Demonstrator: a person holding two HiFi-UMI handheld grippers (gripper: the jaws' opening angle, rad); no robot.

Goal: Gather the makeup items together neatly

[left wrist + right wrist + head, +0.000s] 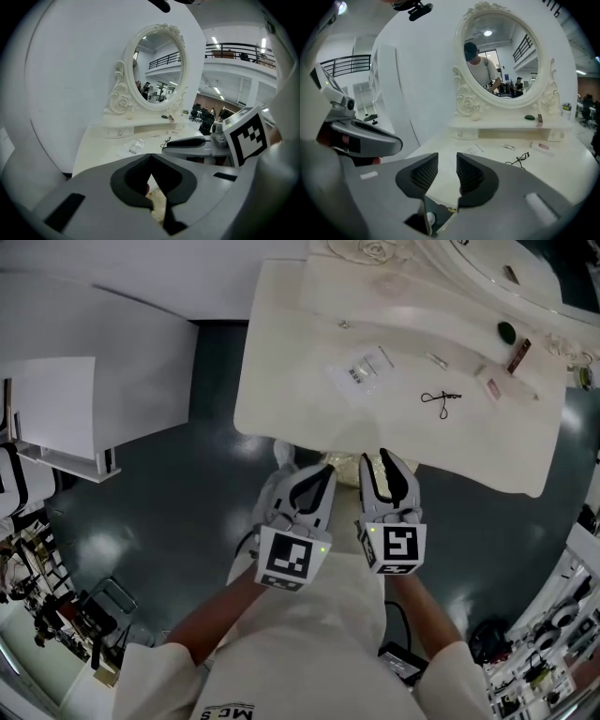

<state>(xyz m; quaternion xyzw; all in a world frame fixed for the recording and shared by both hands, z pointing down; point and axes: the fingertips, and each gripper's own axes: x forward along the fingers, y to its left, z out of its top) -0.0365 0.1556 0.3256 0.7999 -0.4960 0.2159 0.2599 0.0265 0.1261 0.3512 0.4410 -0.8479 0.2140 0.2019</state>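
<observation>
On the white vanity table (281, 399) lie a clear packet (361, 371), a thin stick (437, 359), a black eyelash curler (441, 397) and a pink item (489, 387). A dark green round item (506, 331) and a dark tube (518, 355) rest on the raised shelf below the mirror. Both grippers hang side by side before the table's near edge, apart from every item. My left gripper (323, 474) (150, 157) has its tips together on nothing. My right gripper (379, 461) (447, 161) stands open by a narrow gap with nothing in it. The curler (520, 158) lies ahead to its right.
An oval mirror (501, 51) in an ornate white frame stands at the back of the table, against a white wall. White cabinets (84, 390) stand to the left over a dark floor (169, 512). Shelving with cluttered gear lines the lower left and right edges.
</observation>
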